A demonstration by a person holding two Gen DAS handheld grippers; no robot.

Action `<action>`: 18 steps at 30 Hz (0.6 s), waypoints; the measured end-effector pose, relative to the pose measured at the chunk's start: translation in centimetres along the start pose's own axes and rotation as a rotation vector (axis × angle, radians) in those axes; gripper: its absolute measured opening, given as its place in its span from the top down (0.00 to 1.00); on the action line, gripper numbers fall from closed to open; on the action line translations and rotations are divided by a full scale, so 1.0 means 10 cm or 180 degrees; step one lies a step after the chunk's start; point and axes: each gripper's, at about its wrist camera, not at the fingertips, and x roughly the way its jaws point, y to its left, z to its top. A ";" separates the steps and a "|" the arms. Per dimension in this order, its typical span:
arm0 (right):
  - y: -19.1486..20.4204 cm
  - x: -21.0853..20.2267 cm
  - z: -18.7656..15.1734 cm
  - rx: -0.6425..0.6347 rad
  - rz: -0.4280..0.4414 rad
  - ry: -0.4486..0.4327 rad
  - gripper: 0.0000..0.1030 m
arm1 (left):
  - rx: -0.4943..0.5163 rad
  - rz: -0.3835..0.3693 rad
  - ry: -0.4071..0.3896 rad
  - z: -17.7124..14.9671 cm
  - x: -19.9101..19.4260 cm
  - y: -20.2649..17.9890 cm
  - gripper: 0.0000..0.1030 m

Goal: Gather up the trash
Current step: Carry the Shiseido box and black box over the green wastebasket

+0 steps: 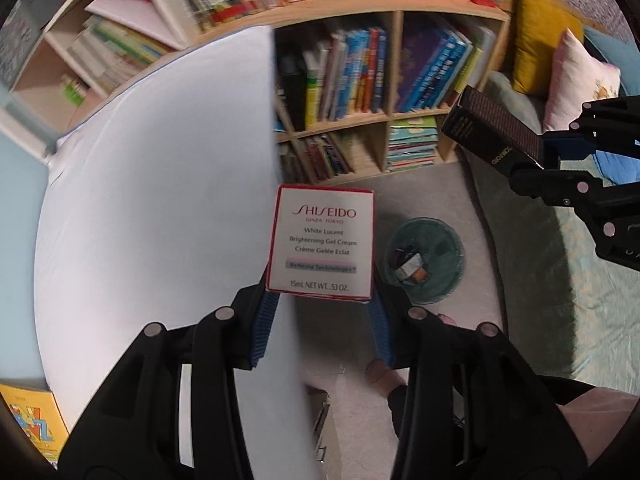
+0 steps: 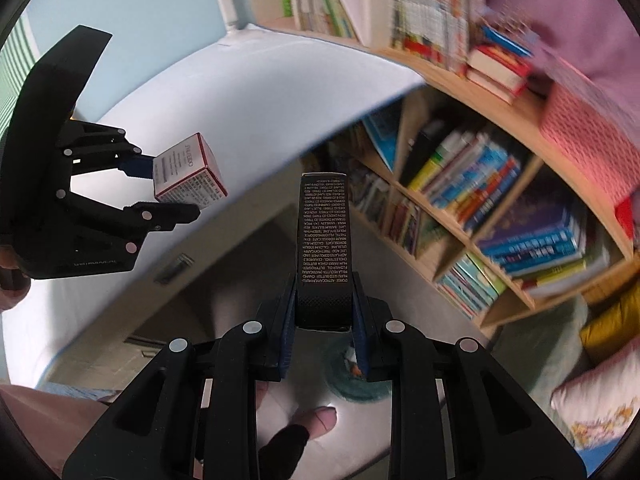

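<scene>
the left gripper (image 1: 320, 300) is clamped on a small white cardboard box with red edges (image 1: 323, 240), its blue ribbed pads (image 1: 266, 328) pressing the box's two sides near the bottom; the printed front faces the camera. from the right wrist view the same left gripper (image 2: 176, 196) holds that box (image 2: 188, 172) tilted in the air over the white worktop (image 2: 240, 128). the right gripper (image 2: 324, 320) is closed narrow on a tall slim black carton with fine pale print (image 2: 324, 236), gripped at its lower end and standing up between the fingers. in the left wrist view this carton (image 1: 492, 128) sticks out of the right gripper (image 1: 540, 160) at a slant, off to the right. below, on the grey floor (image 1: 432, 200), sits a round teal bin (image 1: 426, 260) with a few scraps already inside, just right of the white box in that view. behind it a wooden bookshelf packed with colourful books (image 1: 376, 80) runs along the wall, with a mustard cushion (image 1: 540, 36) and a pale pink cushion (image 1: 576, 80) on a light green bed (image 1: 560, 280) at the right.
</scene>
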 end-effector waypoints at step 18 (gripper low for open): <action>-0.83 -0.16 -0.96 0.0373 -0.0014 0.0252 0.76 | 0.0279 -0.0322 0.0291 0.17 0.41 -1.29 0.62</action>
